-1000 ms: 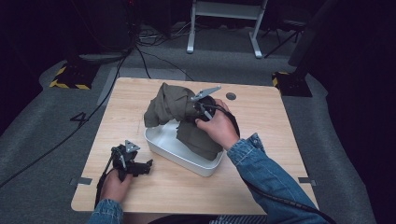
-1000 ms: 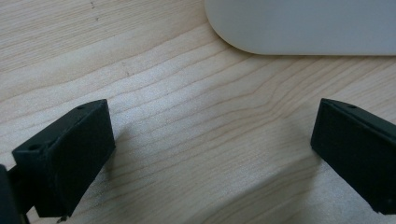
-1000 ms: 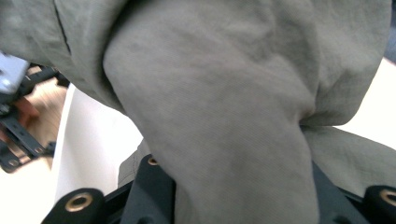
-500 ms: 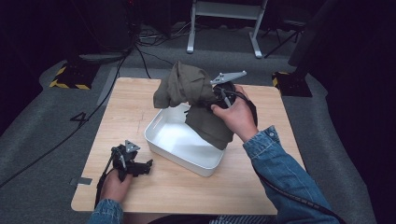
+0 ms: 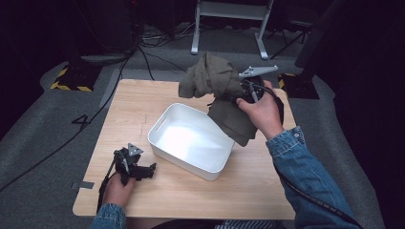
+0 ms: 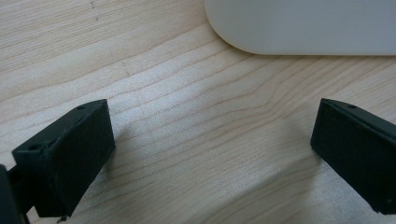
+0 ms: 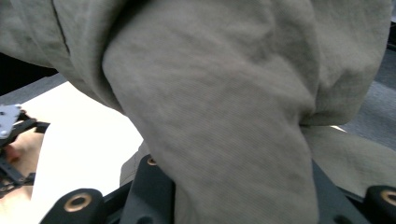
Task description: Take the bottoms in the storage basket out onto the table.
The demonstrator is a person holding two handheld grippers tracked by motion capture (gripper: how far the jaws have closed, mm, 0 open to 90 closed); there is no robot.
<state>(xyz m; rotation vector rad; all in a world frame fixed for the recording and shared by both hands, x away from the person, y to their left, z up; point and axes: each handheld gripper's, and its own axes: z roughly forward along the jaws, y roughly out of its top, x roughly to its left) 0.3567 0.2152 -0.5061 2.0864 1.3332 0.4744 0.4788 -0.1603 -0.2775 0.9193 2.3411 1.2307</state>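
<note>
The olive-green cloth (image 5: 219, 93) hangs bunched from the right gripper (image 5: 248, 88), held in the air over the far right part of the tabletop (image 5: 143, 105); one lump of it bulges to the left of the gripper and a longer fold drapes down below the right hand (image 5: 261, 112), its lower end hanging over the far right corner of the white bin (image 5: 191, 143). In the right gripper view the cloth (image 7: 224, 107) sits right between the jaws, which are pinched tight on the fabric, and it blocks most of what lies ahead. The white bin stands open on the middle of the tabletop, set at an angle, its inside bare. The left gripper (image 5: 138, 169) rests low on the near left part of the tabletop, just beside the bin's near left corner but apart from it; in the left gripper view its jaws stand spread wide with bare wood between them and the bin's rounded corner (image 6: 299, 28) ahead. Cables (image 5: 119, 81) trail over the grey floor beyond the tabletop
</note>
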